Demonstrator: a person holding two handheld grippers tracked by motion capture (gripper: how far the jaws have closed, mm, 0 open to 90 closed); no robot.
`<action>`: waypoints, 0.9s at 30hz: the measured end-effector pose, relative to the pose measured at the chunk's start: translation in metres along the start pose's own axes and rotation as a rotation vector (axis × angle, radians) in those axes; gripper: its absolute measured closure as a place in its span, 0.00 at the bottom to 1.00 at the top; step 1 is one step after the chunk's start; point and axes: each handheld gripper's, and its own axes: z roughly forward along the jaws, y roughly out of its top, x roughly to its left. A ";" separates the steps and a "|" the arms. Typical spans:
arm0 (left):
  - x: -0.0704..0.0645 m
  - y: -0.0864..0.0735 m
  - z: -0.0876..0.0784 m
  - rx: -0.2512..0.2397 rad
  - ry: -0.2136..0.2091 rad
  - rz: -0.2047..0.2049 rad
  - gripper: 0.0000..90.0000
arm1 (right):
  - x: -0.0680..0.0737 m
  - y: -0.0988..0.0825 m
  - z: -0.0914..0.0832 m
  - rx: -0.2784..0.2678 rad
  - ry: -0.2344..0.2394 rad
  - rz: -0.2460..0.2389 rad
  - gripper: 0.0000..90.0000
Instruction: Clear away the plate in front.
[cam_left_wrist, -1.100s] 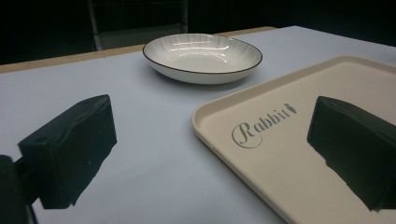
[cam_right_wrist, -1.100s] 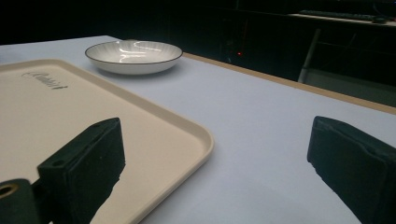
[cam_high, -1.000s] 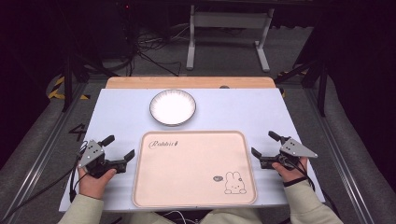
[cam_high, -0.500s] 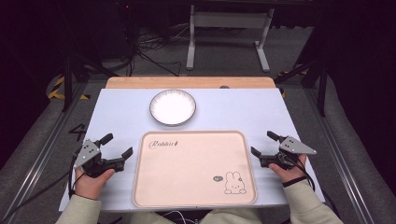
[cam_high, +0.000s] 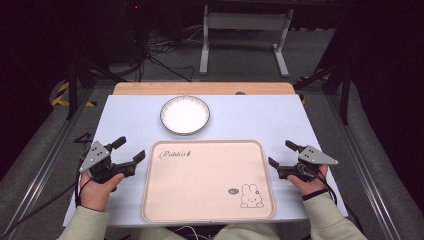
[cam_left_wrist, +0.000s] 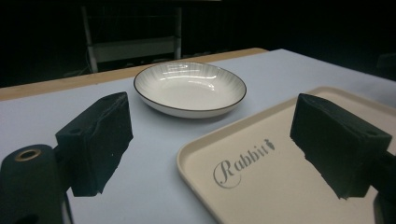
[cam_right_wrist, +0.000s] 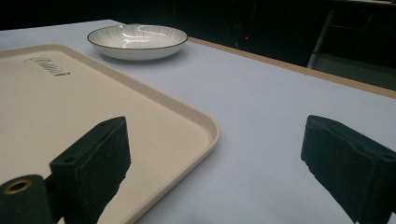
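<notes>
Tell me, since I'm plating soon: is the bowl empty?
Empty: the bowl shows only its bare white inside, upright on the table.

One word to read here — "Rabbit" in dark cursive, with a small mark right after it, at the upper left corner of the beige tray (cam_high: 210, 200). Lower right of that tray in the high view — a little drawn bunny beside a tiny dark speech bubble, too small to read.

A lab-style recording setup, not a home — a pale blue table (cam_high: 250, 120) stands in a dark room, flanked by 2 metal floor rails (cam_high: 40, 165), with tangled black cables (cam_high: 155, 55) and a grey metal stand (cam_high: 245, 25) behind it.
</notes>
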 end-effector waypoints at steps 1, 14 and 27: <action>0.000 0.002 0.001 -0.011 0.004 -0.008 0.15 | 0.000 0.000 0.000 -0.002 0.000 0.001 0.09; 0.010 0.018 0.015 0.055 0.090 -0.134 0.12 | -0.001 0.000 0.000 -0.004 0.000 0.006 0.09; 0.012 0.042 0.025 -0.020 -0.010 -0.056 0.23 | -0.001 0.000 0.000 0.001 0.004 0.001 0.09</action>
